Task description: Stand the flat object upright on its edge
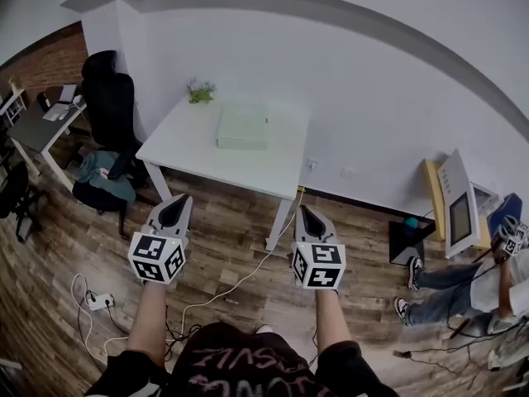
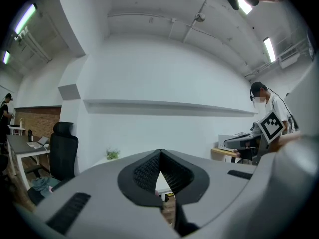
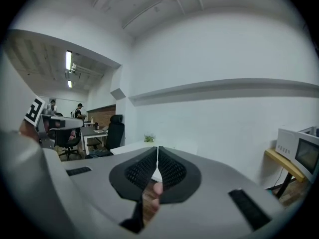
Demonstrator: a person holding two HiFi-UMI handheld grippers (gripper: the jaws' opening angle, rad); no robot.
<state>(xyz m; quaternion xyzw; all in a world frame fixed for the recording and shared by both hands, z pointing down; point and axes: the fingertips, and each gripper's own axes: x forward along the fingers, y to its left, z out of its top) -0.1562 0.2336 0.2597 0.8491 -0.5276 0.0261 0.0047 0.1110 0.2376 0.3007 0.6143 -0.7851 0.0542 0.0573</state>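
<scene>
My left gripper [image 1: 176,203] and right gripper [image 1: 305,212] are both pinched shut, empty; one flat pale-green box [image 1: 243,127] lies on one white table [image 1: 186,154].

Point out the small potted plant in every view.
Head view: potted plant upper left of centre, on the white table's far corner.
Left gripper view: potted plant lower left of centre.
Right gripper view: potted plant just left of centre.
Shared landmark: black office chair, left of it everywhere.
</scene>
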